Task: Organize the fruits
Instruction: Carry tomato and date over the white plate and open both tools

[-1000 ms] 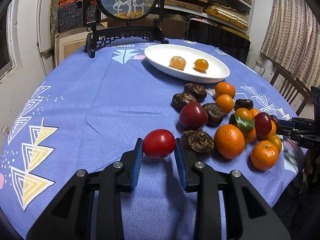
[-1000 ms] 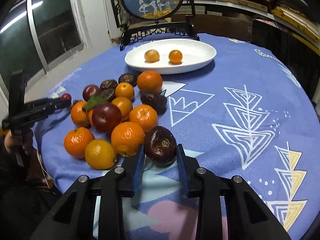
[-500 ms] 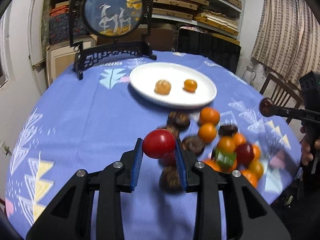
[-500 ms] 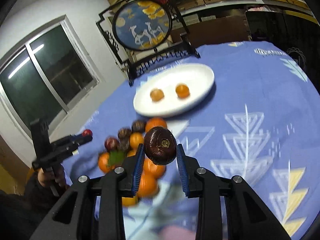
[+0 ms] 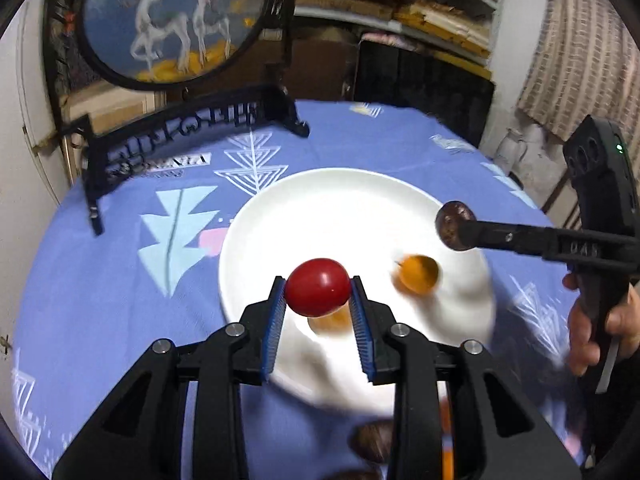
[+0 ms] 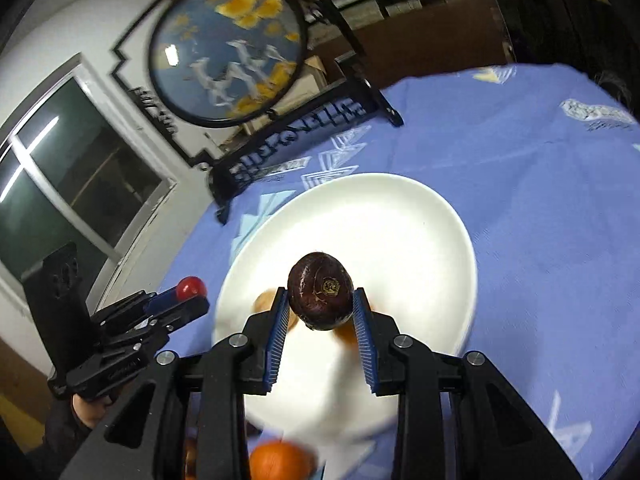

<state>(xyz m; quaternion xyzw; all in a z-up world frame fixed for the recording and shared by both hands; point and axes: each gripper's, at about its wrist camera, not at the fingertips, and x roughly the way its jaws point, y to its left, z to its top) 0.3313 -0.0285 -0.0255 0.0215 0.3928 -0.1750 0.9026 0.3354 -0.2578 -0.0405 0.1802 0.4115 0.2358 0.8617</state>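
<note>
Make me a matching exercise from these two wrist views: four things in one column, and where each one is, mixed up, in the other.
Things:
1. red tomato
2. dark brown fruit
3. small orange fruit
4. round deer screen

Places:
A. lying on the white plate
B. standing at the far edge of the table
C. clamped in the left gripper
D. clamped in the right gripper

Pairs: 1-C, 2-D, 3-A, 4-B

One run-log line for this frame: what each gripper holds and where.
left gripper: shut on red fruit | right gripper: shut on dark brown fruit | both above white plate | plate contents: small orange fruit
</note>
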